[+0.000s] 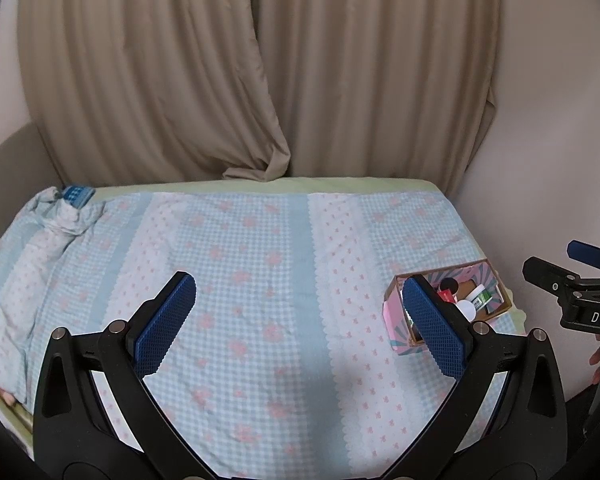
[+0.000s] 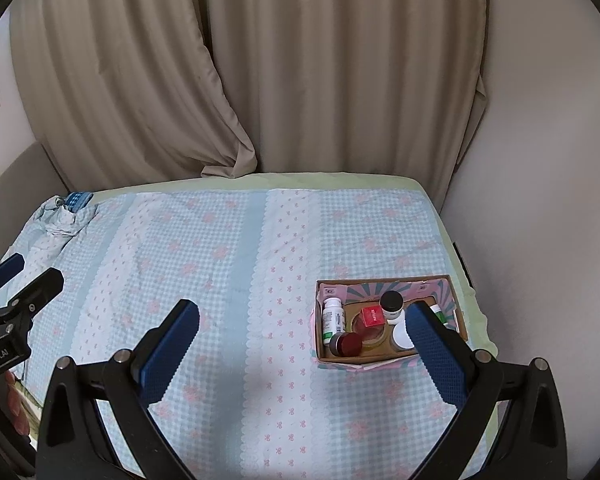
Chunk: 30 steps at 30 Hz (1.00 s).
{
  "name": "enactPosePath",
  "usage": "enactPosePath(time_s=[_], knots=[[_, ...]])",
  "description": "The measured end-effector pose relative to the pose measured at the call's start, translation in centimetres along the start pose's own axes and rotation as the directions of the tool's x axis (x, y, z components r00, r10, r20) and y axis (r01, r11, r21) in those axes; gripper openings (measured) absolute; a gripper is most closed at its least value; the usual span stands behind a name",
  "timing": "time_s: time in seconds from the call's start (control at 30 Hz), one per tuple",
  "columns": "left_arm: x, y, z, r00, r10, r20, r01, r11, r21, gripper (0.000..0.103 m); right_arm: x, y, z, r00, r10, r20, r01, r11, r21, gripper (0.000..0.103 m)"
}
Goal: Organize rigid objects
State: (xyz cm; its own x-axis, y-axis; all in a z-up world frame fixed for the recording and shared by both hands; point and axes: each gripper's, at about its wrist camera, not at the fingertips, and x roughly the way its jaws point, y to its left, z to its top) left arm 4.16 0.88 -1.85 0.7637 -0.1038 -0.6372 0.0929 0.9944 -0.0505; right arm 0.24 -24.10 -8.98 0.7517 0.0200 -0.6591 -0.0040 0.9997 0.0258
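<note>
Bed: checked blue quilt (image 2: pixel 228 264) with pink flowers, spread flat, beige curtains (image 2: pixel 300 72) behind.
Left tongs (image 1: pixel 300 320): nearest, spread wide, empty, above bare quilt.
Right tongs (image 2: pixel 302 340): spread wide, empty, just short of the box.
Cardboard box (image 2: pixel 384 358): near the bed's right edge, holding a white bottle (image 2: pixel 333 317), red-capped jar (image 2: pixel 346 344), red carton (image 2: pixel 373 316), black-lidded jar (image 2: pixel 392 305).
Handling: likely light, stiff, smooth plastic; round sides may slip, so grip each across its body, below the cap.
Far corner: bunched quilt (image 2: pixel 62 216), left.
</note>
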Motion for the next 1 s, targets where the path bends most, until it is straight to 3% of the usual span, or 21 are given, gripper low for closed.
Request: enactPosePath(time_s=[0.37, 0.7, 0.87, 1.0], knots=[[0.2, 0.3, 0.0, 1.0, -0.002, -0.009, 0.002, 1.0, -0.01, 0.103, 0.1, -0.1, 0.1, 1.0, -0.005, 0.0, 0.005, 1.0, -0.002, 0.103], [0.5, -0.5, 0.1, 0.999, 0.047, 0.015, -0.047, 0.999, 0.019, 0.103, 0.5, -0.3, 0.7, 1.0, -0.018, 0.005, 0.018, 1.0, 0.005, 0.103], [0.3, -0.2, 0.1, 0.997, 0.063, 0.055, -0.063, 0.998, 0.0, 0.103, 0.8, -0.1, 0.9, 1.0, -0.019, 0.007, 0.019, 1.0, 0.008, 0.103], [1.0, 0.5, 0.1, 0.995, 0.084, 0.045, -0.083, 0.996, -0.023, 0.103, 1.1, 0.0, 0.9, 1.0, -0.022, 0.004, 0.022, 1.0, 0.01, 0.103]])
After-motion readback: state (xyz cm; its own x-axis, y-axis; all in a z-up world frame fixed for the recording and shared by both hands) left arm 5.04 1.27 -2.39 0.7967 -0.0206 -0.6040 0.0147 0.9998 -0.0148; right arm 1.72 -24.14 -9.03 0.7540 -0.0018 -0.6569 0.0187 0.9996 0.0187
